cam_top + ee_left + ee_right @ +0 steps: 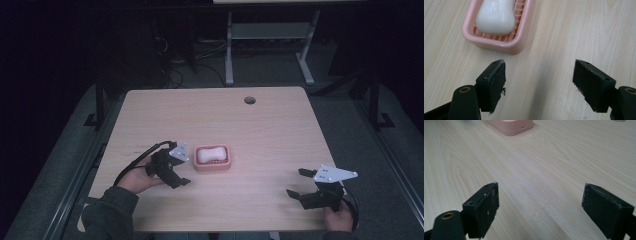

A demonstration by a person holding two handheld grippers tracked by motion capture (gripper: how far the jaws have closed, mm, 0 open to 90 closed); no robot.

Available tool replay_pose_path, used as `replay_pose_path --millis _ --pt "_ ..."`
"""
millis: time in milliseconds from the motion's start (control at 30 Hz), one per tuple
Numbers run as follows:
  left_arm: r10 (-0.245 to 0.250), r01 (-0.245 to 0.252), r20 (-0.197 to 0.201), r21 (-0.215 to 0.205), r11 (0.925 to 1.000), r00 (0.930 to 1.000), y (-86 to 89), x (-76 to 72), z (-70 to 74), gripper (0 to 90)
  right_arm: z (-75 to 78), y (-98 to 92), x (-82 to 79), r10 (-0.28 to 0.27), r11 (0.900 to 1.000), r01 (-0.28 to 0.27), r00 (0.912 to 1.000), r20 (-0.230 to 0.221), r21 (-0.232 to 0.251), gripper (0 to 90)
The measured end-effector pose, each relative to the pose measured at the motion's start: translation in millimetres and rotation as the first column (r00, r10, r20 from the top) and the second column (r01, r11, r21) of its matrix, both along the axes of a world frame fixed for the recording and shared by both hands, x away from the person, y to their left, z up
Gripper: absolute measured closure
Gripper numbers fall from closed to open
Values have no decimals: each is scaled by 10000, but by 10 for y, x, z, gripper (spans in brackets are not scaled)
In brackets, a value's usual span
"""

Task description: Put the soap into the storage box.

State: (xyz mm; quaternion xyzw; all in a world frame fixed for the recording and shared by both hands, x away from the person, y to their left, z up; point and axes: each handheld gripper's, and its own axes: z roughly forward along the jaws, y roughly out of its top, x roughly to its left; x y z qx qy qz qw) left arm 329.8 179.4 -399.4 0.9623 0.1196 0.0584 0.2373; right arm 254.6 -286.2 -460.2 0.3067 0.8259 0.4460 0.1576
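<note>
A pink soap dish [212, 167] stands near the middle of the wooden table [260, 130], and a white bar of soap [210, 154] lies in it. My left gripper [183, 170] sits just left of the dish, open, with bare wood between its jaws. In the left gripper view the dish [499, 44] and the soap [496, 16] lie just beyond the left gripper [540, 83], up and to the left. My right gripper [296, 182] rests open near the table's front right. The right gripper [540, 207] points across bare wood at the dish [511, 126] far off.
A round cable hole [249, 100] sits near the table's far edge. Beyond the table stand the white legs of another desk [229, 50], with cables on the dark floor. A person's forearms come in over the front edge.
</note>
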Motion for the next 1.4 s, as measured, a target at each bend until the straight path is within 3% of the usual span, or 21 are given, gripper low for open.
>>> replay_pose_path --millis 700,967,1400 --pt "412 -413 -172 -62 9991 9990 260 -138 -155 241 -12 27 7 7 9999 -7 10000 -46 -113 135" --pt "568 -570 -89 -232 9981 9983 322 -247 -208 241 -15 51 11 62 9998 -64 9999 -80 -162 135" --pt "784 -784 -58 -94 9969 9969 455 -435 -367 241 -14 67 14 109 9998 -111 9999 -88 -194 135"
